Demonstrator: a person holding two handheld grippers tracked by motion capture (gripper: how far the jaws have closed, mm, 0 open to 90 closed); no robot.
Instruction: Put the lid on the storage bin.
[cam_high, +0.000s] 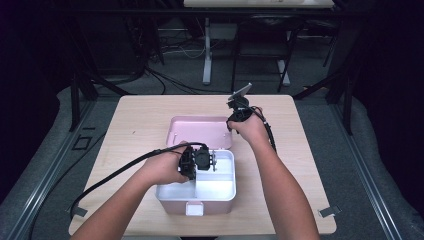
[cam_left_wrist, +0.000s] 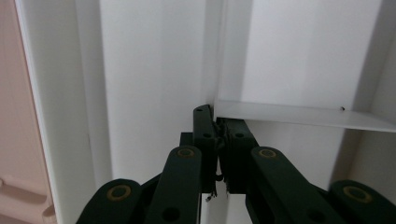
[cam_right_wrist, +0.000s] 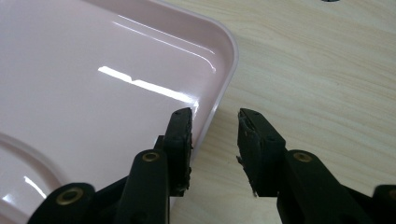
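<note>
Pink lid (cam_high: 199, 131) behind white-lined box (cam_high: 220, 186)

Light wooden counter (cam_high: 140, 125), square with rounded corners; directly on it a pink box (cam_high: 172, 202) with white compartments, its pink lid (cam_high: 197, 131) flat just behind.

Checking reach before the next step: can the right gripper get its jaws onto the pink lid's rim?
Probably yes. The right gripper already straddles the pink lid at its rim, one jaw inside, one outside over bare table, nothing between.

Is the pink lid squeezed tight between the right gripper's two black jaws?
No. In the right gripper view the right gripper stands open astride the rim of the pink lid, with a gap showing.
</note>
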